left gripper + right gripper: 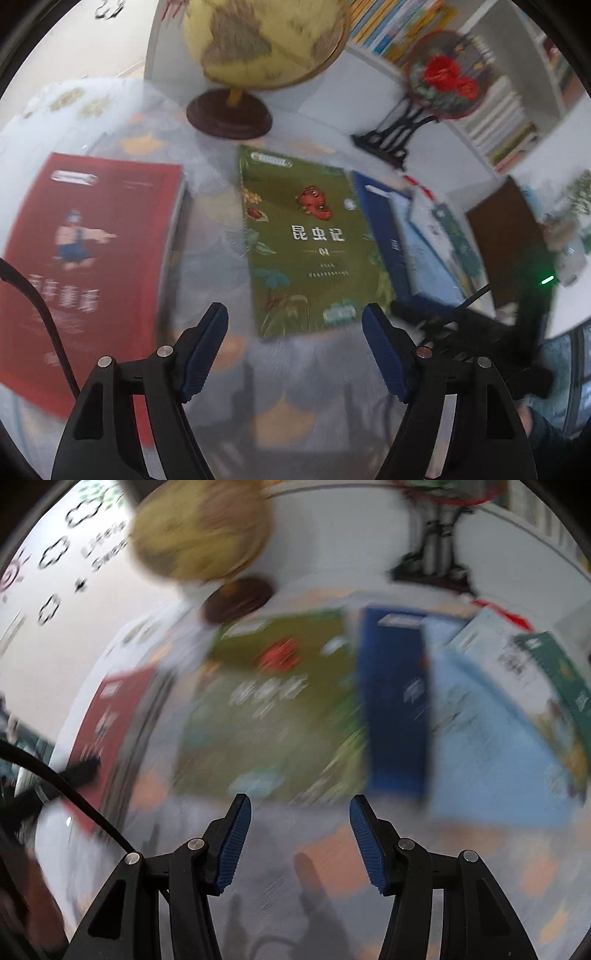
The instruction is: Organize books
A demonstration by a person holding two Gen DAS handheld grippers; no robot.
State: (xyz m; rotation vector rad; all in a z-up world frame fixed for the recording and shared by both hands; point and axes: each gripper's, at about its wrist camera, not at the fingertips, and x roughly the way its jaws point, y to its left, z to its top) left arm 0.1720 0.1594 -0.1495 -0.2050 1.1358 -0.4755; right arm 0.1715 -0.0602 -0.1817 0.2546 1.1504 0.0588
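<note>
- Left gripper: jaws spread wide, nothing between the blue pads, hanging over the bare surface just short of the green book's near edge.
- Right gripper: jaws apart too, narrower than the left pair, empty, also over bare surface at the near edge of the green book; this view is heavily smeared.
- The green book is our landmark: it lies flat, cover up, a red insect in the middle of the cover and white characters below it.
- Left of the green book, a gap of surface away, lies the red book, flat, cover up, thick page block showing along its right edge.
- Tight against the green book's right side sits the dark blue book, and beyond that a fan of pale blue and teal books overlapping one another.
- Behind the green book stands the globe on its round dark base.
- Behind and to the right of the green book, a round embroidered fan with red flowers stands upright on a black stand.
- Further back, a white bookshelf packed with books.
- A black cable crosses the red book's near left corner.
</note>
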